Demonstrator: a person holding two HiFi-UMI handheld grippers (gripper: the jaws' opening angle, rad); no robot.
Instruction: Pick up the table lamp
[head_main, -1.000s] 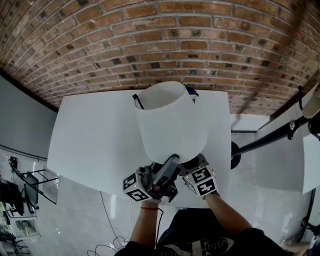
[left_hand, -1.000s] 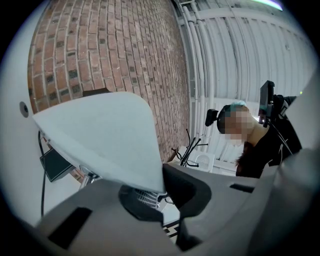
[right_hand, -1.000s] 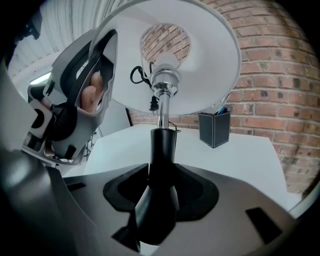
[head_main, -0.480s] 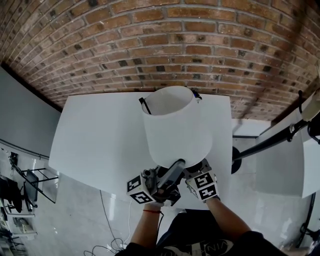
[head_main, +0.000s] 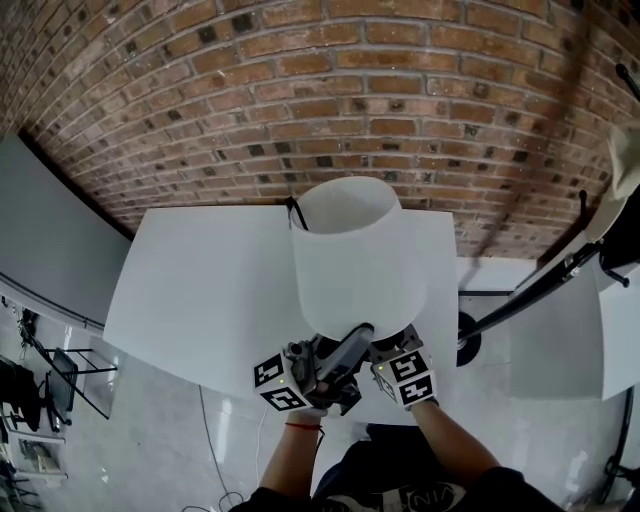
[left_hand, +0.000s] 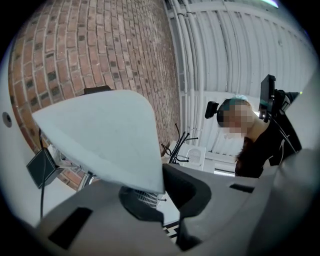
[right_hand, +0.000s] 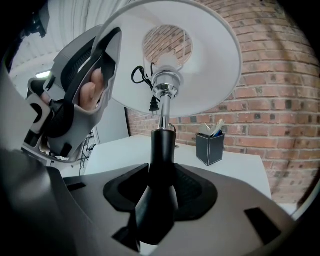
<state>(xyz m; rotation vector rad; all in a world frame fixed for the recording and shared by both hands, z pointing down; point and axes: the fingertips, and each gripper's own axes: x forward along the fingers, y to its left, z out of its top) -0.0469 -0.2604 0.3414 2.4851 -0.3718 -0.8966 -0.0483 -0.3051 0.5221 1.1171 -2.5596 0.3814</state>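
Observation:
The table lamp has a wide white shade that hides its stem in the head view. It stands over the white table. My right gripper is under the shade, shut on the lamp's black stem, which rises to a chrome neck. My left gripper is shut on the lower rim of the shade; the rim runs down between its pads. The lamp's base is hidden, so I cannot tell whether it touches the table.
A small black box with pens stands on the table near the brick wall. The lamp's black cord hangs behind the shade. A black stand and another white table are at the right. A person is behind.
The lamp and both grippers have shifted a little to the right and farther from me in the head view. Both grips are unchanged.

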